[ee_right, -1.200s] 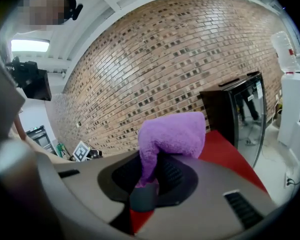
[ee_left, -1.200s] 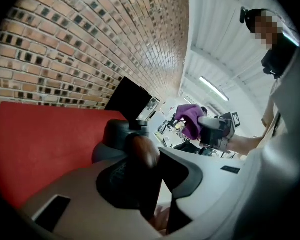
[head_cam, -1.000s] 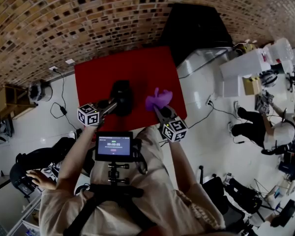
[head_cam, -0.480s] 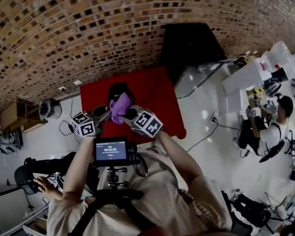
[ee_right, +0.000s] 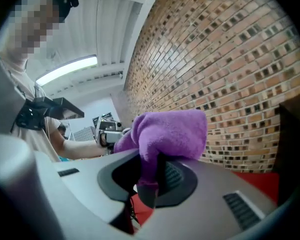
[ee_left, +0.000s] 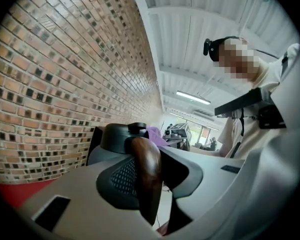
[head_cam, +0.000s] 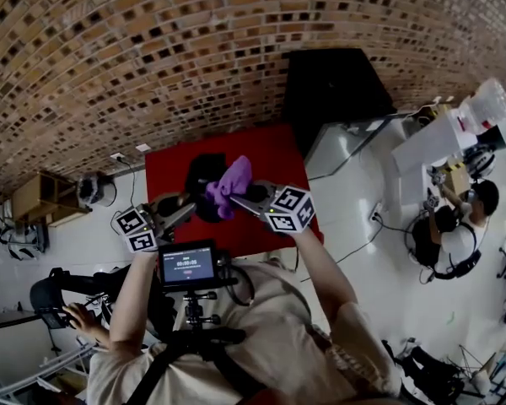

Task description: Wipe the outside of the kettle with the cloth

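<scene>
Left gripper (ee_left: 148, 184) is clamped on the kettle's (head_cam: 204, 177) wooden handle (ee_left: 146, 164), mid-frame over the red table (head_cam: 274, 152). It looks rigid and weighty, so the handle's the safe hold. Right gripper (ee_right: 147, 184) pinches the floppy purple cloth (ee_right: 172, 131).

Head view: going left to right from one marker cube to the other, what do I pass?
Left cube → kettle → cloth → right cube.
</scene>
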Available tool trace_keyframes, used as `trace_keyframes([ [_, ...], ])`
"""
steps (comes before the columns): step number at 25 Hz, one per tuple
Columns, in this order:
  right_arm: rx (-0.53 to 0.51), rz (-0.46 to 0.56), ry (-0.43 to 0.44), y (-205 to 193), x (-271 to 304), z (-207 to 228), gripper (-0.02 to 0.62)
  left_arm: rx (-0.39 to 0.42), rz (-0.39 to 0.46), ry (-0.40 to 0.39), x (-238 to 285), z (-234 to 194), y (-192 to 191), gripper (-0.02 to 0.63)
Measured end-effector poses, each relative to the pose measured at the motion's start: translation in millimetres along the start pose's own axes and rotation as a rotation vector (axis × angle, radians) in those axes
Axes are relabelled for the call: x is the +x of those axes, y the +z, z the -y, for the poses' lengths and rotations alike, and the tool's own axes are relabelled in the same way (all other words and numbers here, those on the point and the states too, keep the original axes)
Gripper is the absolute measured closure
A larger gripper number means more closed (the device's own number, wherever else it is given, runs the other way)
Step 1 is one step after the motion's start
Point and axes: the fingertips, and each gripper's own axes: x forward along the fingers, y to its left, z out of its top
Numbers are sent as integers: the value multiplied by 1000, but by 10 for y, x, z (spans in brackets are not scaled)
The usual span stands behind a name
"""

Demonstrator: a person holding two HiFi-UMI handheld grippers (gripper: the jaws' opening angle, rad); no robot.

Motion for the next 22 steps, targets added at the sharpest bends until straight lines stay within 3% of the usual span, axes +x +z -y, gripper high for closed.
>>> trace_keyframes([
  [6, 25, 43, -77, 113, -113, 555, 515, -46, 110, -13, -95, 63, 222, 505],
  [11, 89, 6, -122, -129, 176, 938, 517, -58, 189, -67, -193, 220, 349, 505],
  [14, 130, 78, -164, -160, 26, 993, 517, -76, 227, -72, -208, 270, 407, 506],
  [18, 109, 207, -166, 231, -529, 612, 517, -98, 262, -27, -244, 208, 482, 506],
  [22, -81, 153, -61, 543, -294, -234, 517, -69, 234, 56, -217, 0, 526, 505],
])
